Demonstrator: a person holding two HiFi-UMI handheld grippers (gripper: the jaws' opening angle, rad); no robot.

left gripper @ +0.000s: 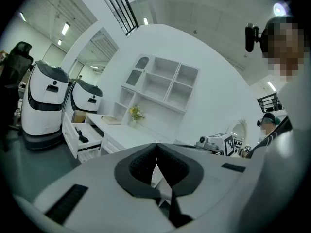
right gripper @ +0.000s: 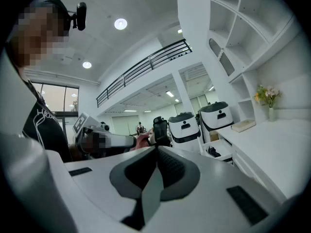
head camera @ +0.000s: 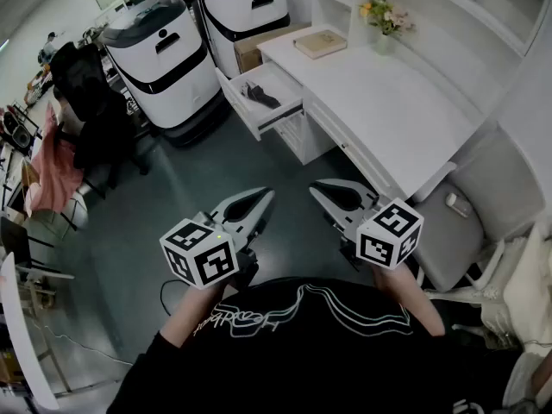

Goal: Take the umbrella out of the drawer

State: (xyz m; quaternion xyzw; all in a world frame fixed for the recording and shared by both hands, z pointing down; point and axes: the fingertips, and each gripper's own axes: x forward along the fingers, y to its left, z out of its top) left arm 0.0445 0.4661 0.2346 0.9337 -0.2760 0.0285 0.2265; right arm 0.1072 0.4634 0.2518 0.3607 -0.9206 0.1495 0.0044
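The left tongs [head camera: 263,196] and right tongs [head camera: 320,189], both closed on nothing, hover well apart from the white bench [head camera: 388,102], its open drawer [head camera: 235,98] and the dark umbrella [head camera: 261,96] inside, so the reach seems unstarted; next, advance and spread one pair over it.

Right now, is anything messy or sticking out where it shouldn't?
Only one thing: a drawer on the white desk stands pulled out over the floor, with a dark folded umbrella lying inside. The book and flower vase sit tidily on the desk. Nothing looks spilled or broken.
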